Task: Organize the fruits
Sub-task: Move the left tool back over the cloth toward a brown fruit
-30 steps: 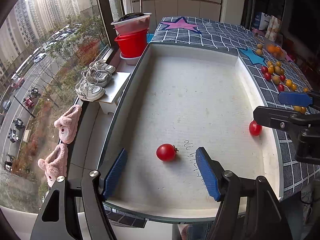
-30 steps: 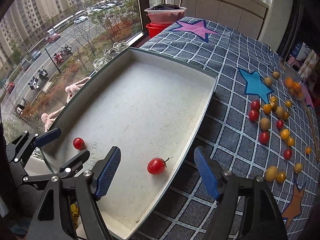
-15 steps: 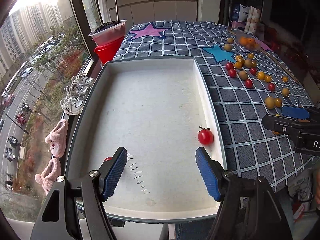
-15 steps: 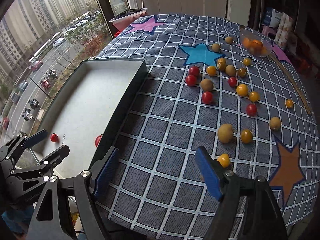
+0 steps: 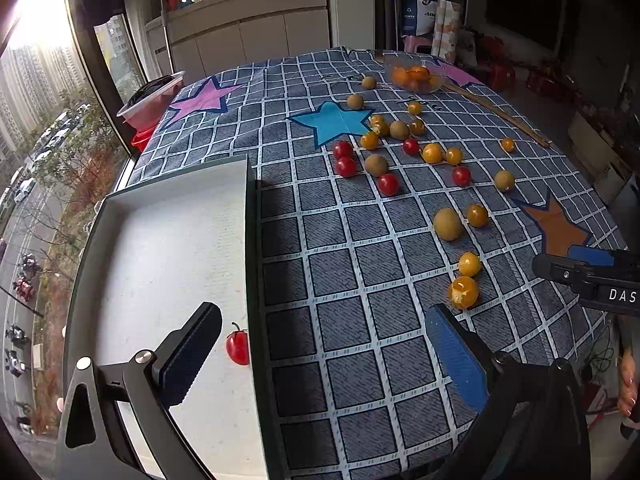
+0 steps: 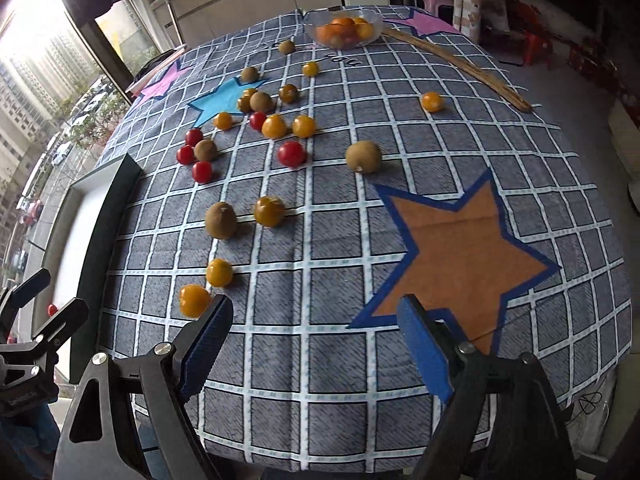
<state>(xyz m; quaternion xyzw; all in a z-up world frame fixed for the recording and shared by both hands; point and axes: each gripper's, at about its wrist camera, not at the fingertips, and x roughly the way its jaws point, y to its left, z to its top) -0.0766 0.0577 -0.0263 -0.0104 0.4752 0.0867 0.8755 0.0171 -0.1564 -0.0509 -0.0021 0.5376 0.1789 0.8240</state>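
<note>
Near the tabletop's front edge, both the left gripper (image 5: 320,354) and right gripper (image 6: 310,346) hang wide open and empty, so the right should straddle the nearest yellow tomato (image 6: 193,300) squarely and close gently before carrying it to the tray (image 5: 248,240).

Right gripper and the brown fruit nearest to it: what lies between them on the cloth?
Right wrist view: two yellow tomatoes lie between the right gripper and the brown fruit.
</note>
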